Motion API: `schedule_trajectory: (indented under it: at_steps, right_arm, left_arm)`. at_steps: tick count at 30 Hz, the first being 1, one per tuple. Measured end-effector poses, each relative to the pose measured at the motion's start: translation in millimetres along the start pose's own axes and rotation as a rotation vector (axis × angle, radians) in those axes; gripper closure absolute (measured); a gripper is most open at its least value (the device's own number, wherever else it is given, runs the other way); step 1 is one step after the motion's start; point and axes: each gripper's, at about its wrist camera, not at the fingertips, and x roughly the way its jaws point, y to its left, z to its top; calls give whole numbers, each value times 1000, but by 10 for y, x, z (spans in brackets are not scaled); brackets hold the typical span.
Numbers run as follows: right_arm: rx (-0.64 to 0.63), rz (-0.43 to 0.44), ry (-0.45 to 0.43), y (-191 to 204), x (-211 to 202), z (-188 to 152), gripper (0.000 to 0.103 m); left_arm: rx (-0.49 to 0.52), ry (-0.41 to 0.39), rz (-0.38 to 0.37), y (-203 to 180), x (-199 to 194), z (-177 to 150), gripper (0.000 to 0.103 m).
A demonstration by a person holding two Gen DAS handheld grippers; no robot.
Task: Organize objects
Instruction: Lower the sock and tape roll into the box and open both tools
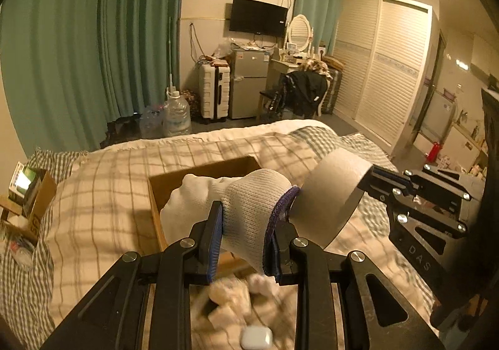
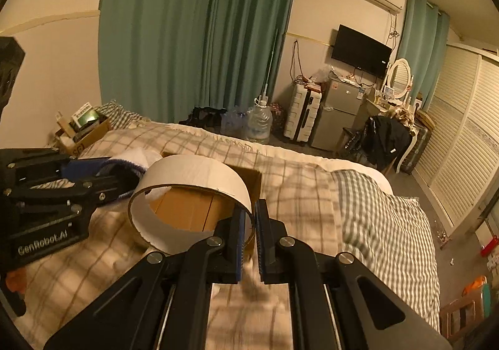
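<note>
My left gripper [image 1: 249,219] is shut on a white knit glove [image 1: 246,203] with a dark blue cuff, held above an open cardboard box [image 1: 162,184] on the bed. My right gripper [image 2: 249,219] is shut on the wall of a wide white tape roll [image 2: 187,175], held over the same box [image 2: 190,209]. In the left wrist view the roll [image 1: 333,191] hangs just right of the glove, with the right gripper [image 1: 371,181] behind it. The left gripper [image 2: 103,175] shows at the left of the right wrist view.
The checked bedspread [image 2: 312,194] covers the bed. A white earbuds case [image 1: 257,338] and crumpled white cloth [image 1: 230,294] lie below my left gripper. A second cardboard box of items [image 2: 81,128] stands at the bed's far left. Water jugs [image 1: 176,116], a suitcase and a fridge stand beyond.
</note>
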Motion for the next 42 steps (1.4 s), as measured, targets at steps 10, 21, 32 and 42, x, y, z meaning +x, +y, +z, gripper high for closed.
schedule_trajectory:
  at_steps: [10, 21, 32, 42]
  right_arm:
    - [-14, -10, 86, 14, 1267, 279, 97]
    - [19, 40, 202, -67, 2131, -39, 97]
    - [87, 91, 213, -174, 1933, -107, 41]
    - [83, 33, 139, -274, 931, 50, 33]
  left_arm:
    - [-18, 74, 29, 399, 947, 61, 77]
    - [-20, 162, 11, 556, 1628, -146, 77]
    - [16, 139, 40, 408, 1344, -144, 31]
    - [-27, 64, 127, 298, 543, -50, 2]
